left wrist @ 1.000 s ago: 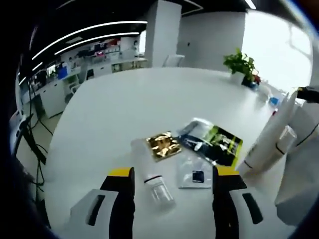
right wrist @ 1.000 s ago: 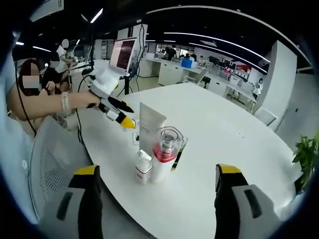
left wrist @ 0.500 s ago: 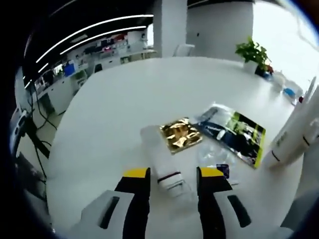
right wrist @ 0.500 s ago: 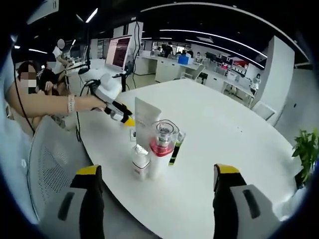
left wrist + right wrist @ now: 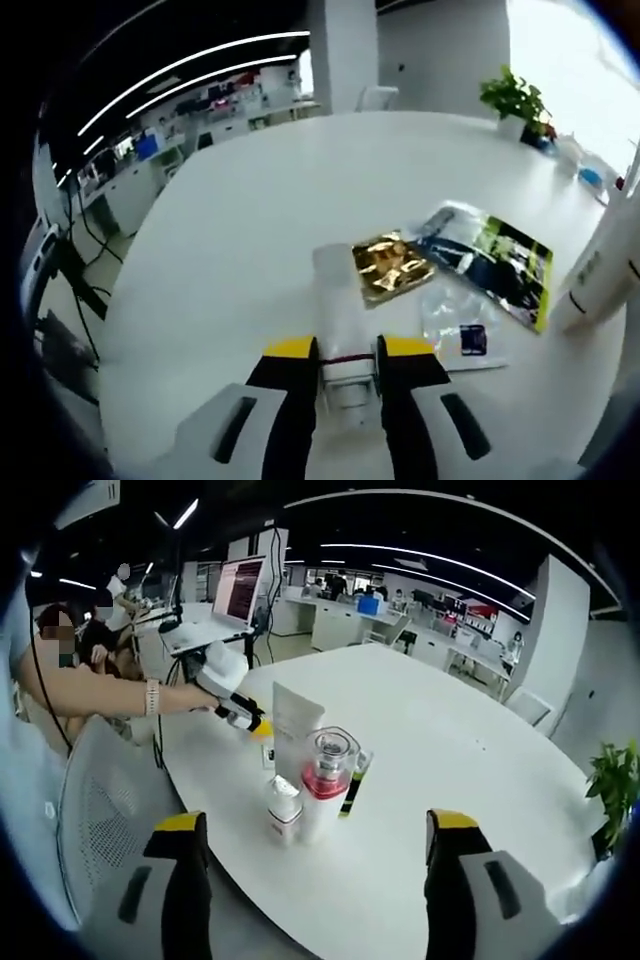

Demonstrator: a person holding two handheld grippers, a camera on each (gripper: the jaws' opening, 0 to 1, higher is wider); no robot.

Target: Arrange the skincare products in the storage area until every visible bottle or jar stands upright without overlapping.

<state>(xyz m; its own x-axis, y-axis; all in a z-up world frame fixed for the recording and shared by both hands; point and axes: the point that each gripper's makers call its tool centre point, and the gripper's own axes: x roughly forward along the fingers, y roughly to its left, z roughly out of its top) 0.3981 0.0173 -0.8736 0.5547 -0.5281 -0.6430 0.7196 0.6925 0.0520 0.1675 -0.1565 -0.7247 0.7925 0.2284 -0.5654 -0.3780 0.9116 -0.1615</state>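
Left gripper view shows the left gripper (image 5: 345, 352) with its jaws drawn narrow around the cap end of a clear bottle (image 5: 338, 310) lying flat on the white bench (image 5: 230, 230), a gold sachet (image 5: 390, 268) touching its far end and a dark sachet (image 5: 497, 268) just beyond. In the right gripper view the right gripper (image 5: 318, 825) stands wide apart and holds nothing, short of an upright cluster: a white tube (image 5: 297, 725), a red-collared pump bottle (image 5: 322, 785) and a small white bottle (image 5: 283, 810).
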